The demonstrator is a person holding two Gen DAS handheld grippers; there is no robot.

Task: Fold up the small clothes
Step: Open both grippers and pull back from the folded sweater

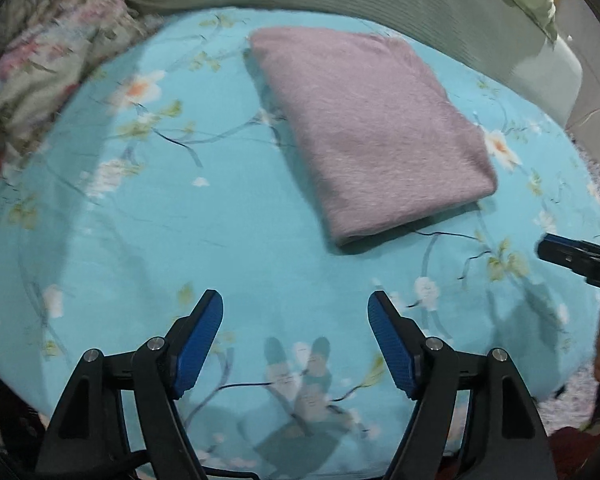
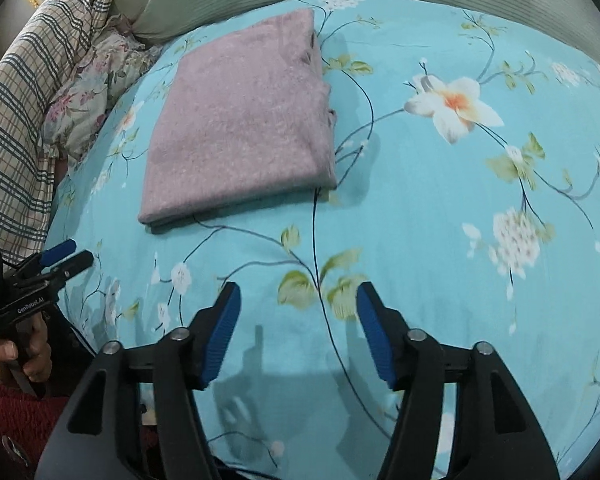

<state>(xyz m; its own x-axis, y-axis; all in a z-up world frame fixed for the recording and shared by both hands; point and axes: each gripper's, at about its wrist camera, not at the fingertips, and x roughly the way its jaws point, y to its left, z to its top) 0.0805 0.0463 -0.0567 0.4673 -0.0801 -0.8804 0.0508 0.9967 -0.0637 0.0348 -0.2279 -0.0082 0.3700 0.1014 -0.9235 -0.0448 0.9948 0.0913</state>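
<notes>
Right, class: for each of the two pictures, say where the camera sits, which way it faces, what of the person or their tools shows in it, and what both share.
Left wrist view: sits on the left gripper, looking steeply down at the blue floral sheet; its open jaws show, with the right gripper at the right edge.
Right wrist view: sits on the right gripper, facing down likewise; open jaws, with the left gripper and the hand holding it at lower left.
Shared: the folded pink cloth, untouched on the sheet.

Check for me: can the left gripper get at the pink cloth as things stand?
Probably yes. The left gripper is open and empty, and only bare bedsheet lies between it and the folded pink cloth. The right gripper is off to the side.
</notes>
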